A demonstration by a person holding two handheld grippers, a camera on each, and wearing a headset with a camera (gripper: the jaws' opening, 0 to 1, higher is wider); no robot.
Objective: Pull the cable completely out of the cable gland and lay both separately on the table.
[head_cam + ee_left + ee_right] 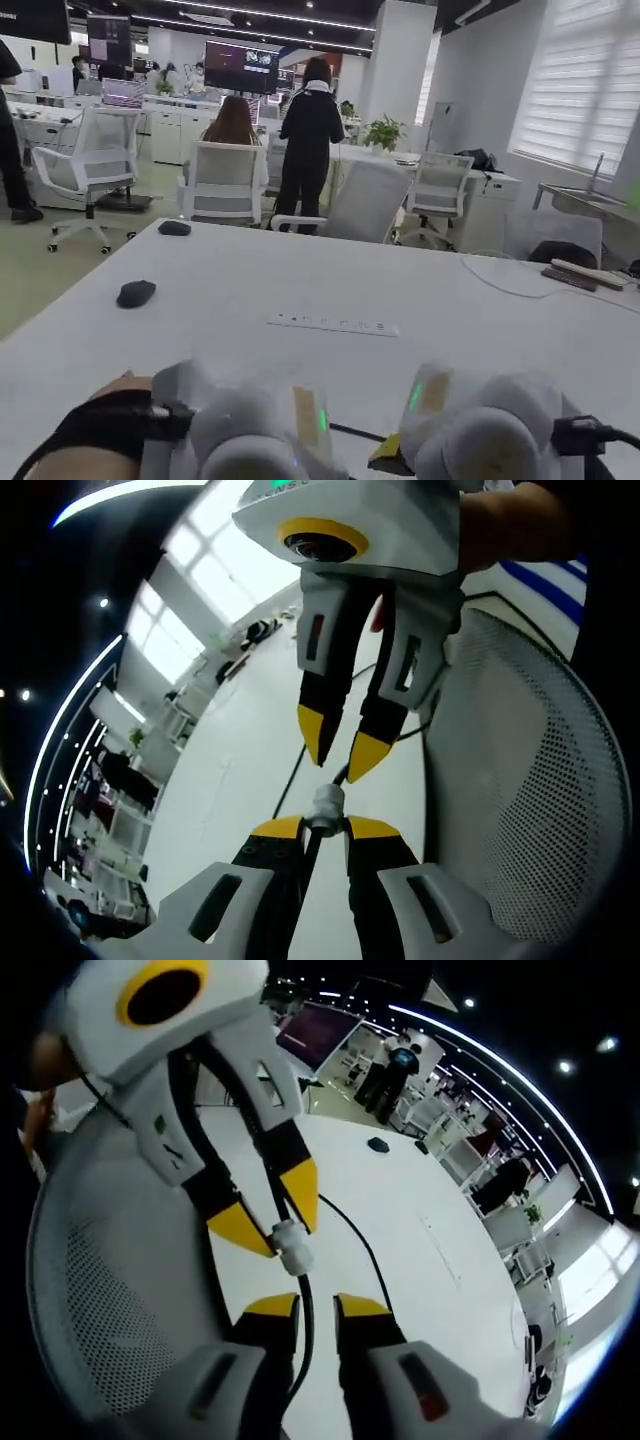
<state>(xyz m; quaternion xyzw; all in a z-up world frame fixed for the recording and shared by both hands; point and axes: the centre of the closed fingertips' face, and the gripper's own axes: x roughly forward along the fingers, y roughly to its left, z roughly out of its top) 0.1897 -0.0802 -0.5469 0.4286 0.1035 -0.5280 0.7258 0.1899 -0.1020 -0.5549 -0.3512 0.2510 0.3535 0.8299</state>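
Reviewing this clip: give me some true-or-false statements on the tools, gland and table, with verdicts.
1. The left tool grips the cable gland. True.
2. The cable is free of the gland. False: it runs through it.
3. Two computer mice lie on the table. True.
4. The right tool is spread wide. False: its jaws close narrowly around the cable.
5. The gland lies on the table. False: the left tool holds it.
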